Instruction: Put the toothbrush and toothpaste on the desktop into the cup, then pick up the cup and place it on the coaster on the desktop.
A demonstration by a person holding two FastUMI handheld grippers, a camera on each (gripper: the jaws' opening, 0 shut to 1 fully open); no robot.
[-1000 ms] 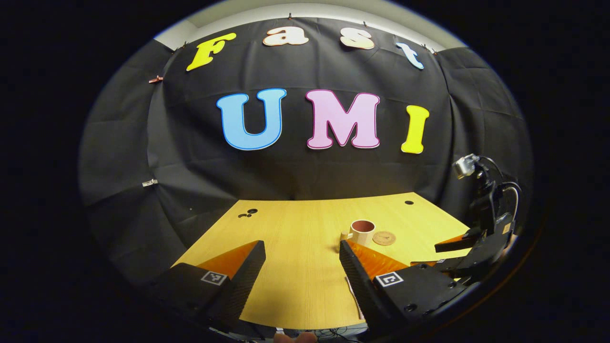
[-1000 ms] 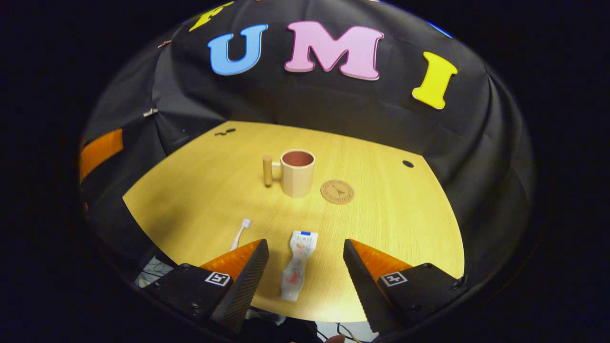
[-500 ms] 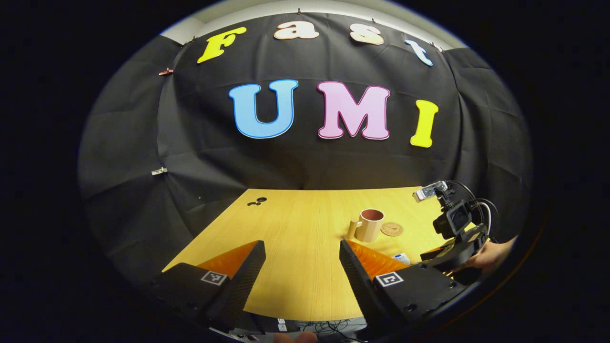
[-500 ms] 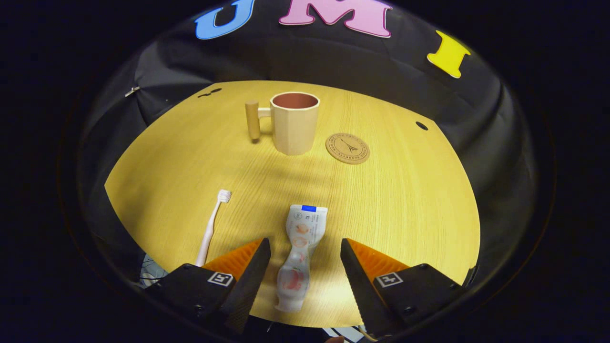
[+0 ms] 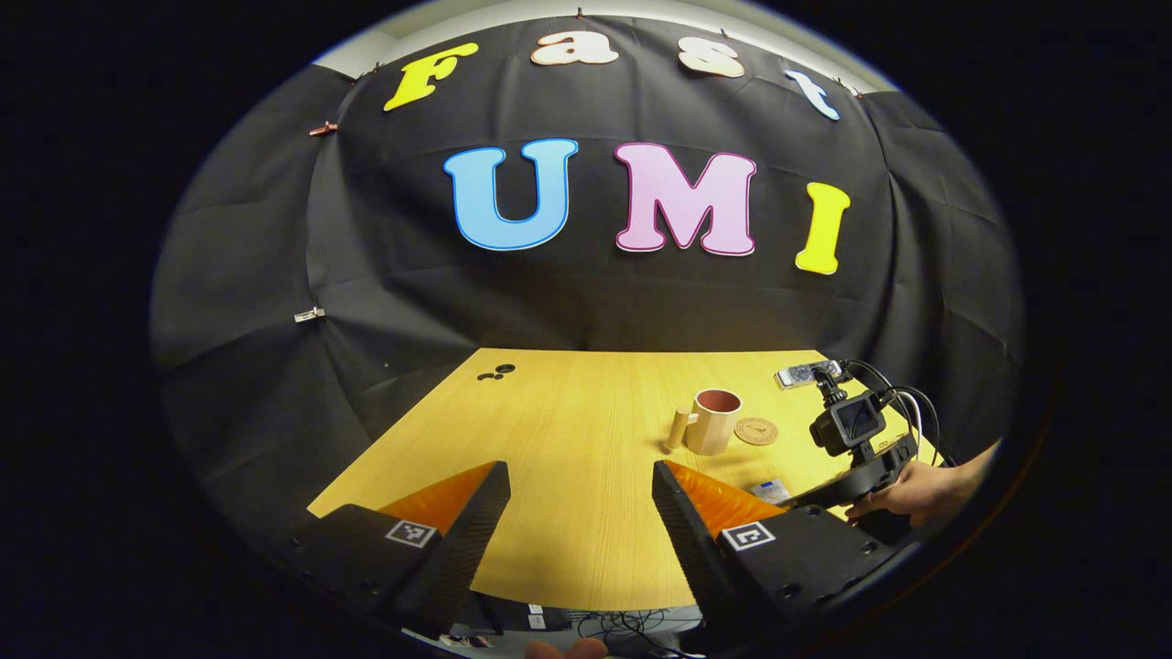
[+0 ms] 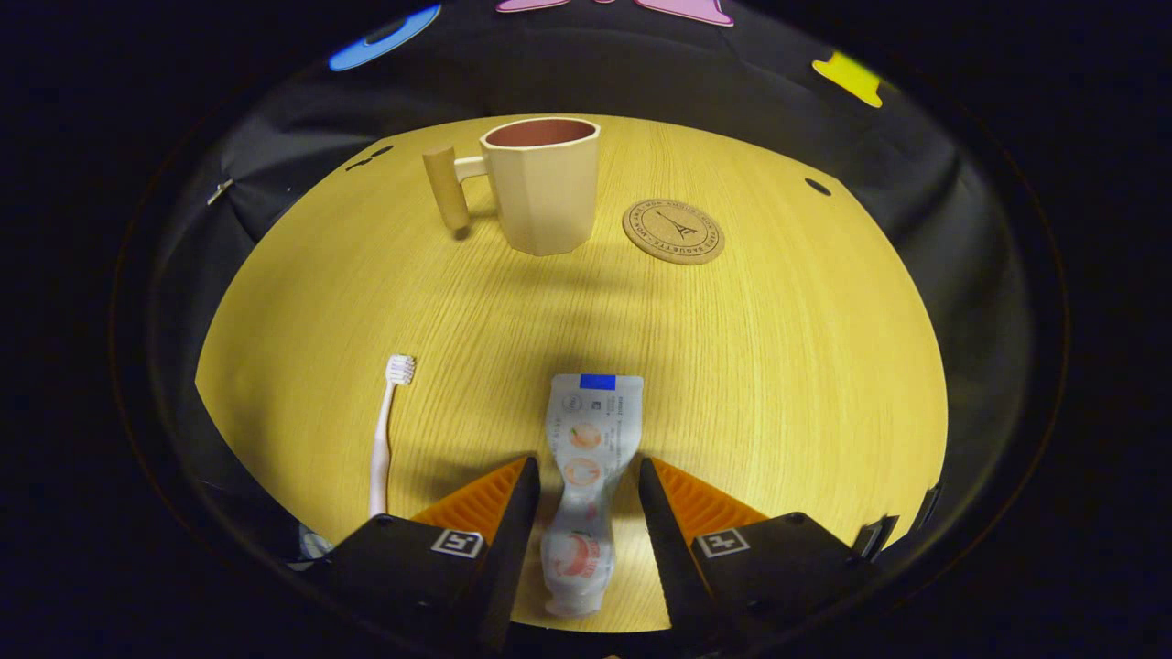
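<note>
Toothpaste (image 6: 583,476) flat on desktop (image 6: 751,366) between right gripper (image 6: 580,480) fingers.

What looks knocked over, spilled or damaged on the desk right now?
Nothing stands out. The cup stands upright beside the coaster; the toothbrush and toothpaste lie flat, the tube pinched at its waist between the right gripper fingers.

**Booth and desk**

A draped black cloth wall (image 5: 586,302), creased and pinned with small clips, backs a pale yellow wood-grain desktop (image 5: 568,430). The desktop carries round dark holes (image 6: 818,187) near its far edge. A strip of pale ceiling (image 5: 641,11) shows above the cloth.
</note>
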